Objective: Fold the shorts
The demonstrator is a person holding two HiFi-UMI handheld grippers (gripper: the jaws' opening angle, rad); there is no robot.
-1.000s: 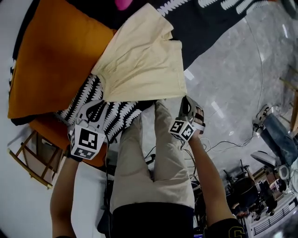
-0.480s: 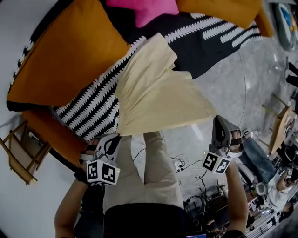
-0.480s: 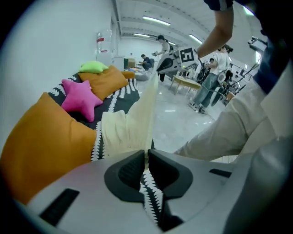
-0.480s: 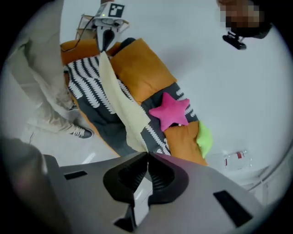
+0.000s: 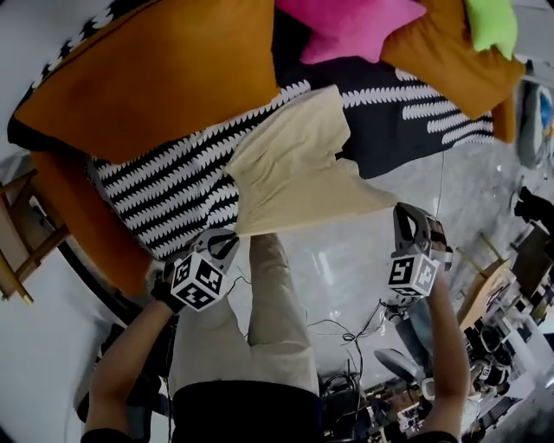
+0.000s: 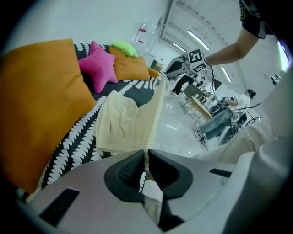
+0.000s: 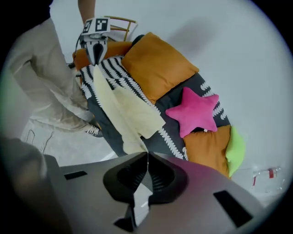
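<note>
our left gripper (image 5: 227,239) and right gripper (image 5: 401,209) are each clenched on a corner of the shorts (image 5: 299,169); both gripper views show cream cloth pinched between the pads. the near edge runs taut between the two grips, out over the floor (image 5: 346,260). the far part, with the leg openings, lies on the black-and-white cover (image 5: 164,190).

we judge the step in hand to be lifting and spreading the shorts ahead of a fold. to do it well we should grip firmly and hold the two corners level so the edge runs straight. then we should carry both corners forward together, so the cloth lands flat on the cover, one half over the other with edges matched.

around it, a big orange pillow (image 5: 164,78) lies just beside the shorts at the left, with a pink star pillow (image 5: 355,26) and a green pillow (image 5: 493,22) beyond. they leave only a narrow bare strip of cover, so the fold could ride up onto the orange pillow. a wooden chair (image 5: 22,234) stands at the far left. cables (image 5: 346,333) lie on the floor below us, a likely snag if we step in.
</note>
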